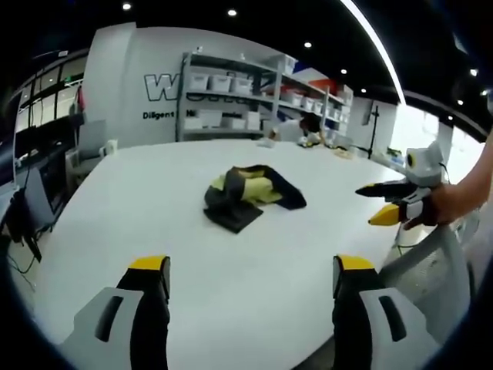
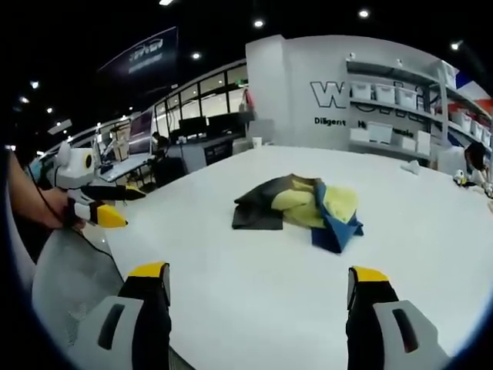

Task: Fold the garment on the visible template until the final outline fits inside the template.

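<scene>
A crumpled garment (image 1: 251, 196) (image 2: 302, 209) lies mid tabletop (image 1: 254, 262) (image 2: 254, 270). The left gripper (image 1: 251, 270) and right gripper (image 2: 260, 277) hang near its edge, well apart from the garment. Both have wide, empty jaws.

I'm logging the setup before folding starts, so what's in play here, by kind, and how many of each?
Garment: 1, a crumpled heap of yellow, dark grey and blue cloth
Table: 1, white
Grippers: 2, left gripper and right gripper, both with jaws apart
Total: 4
</scene>
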`<action>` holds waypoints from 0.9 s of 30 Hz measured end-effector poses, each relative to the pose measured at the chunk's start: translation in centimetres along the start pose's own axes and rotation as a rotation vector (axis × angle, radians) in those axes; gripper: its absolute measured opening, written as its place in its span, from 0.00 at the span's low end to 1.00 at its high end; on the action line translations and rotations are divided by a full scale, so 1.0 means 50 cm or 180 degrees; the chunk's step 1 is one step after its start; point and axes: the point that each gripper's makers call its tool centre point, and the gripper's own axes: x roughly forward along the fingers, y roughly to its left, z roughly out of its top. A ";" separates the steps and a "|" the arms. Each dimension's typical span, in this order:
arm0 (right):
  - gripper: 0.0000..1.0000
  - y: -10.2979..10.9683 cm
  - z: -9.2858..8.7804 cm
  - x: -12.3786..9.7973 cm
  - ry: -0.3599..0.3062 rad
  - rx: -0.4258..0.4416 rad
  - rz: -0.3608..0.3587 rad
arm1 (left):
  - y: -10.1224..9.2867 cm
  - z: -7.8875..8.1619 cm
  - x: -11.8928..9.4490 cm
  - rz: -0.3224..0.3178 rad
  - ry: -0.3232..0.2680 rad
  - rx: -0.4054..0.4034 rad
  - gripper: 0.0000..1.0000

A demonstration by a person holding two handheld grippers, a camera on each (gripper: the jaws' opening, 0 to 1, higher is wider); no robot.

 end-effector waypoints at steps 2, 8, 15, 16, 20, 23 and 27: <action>0.94 -0.003 0.004 0.002 -0.0008 0.0007 0.0009 | 0.000 0.004 0.002 0.0000 -0.0004 -0.0002 0.87; 0.93 -0.020 0.015 0.025 -0.0004 0.0003 0.0032 | -0.013 0.025 0.021 -0.0075 0.0021 0.0054 0.85; 0.90 -0.047 0.034 0.063 -0.0024 -0.0028 0.0061 | -0.004 0.053 0.068 -0.0156 0.0033 0.0130 0.82; 0.90 -0.053 0.037 0.070 -0.0028 -0.0028 0.0062 | -0.002 0.055 0.073 -0.0165 0.0043 0.0135 0.82; 0.87 -0.075 0.045 0.091 -0.0019 -0.0049 0.0067 | 0.008 0.059 0.103 -0.0202 0.0094 0.0144 0.78; 0.84 -0.095 0.048 0.108 0.0002 -0.0063 0.0064 | 0.016 0.064 0.135 -0.0243 0.0143 0.0180 0.75; 0.81 -0.123 0.058 0.133 0.0014 -0.0089 0.0052 | 0.023 0.074 0.173 -0.0301 0.0196 0.0228 0.72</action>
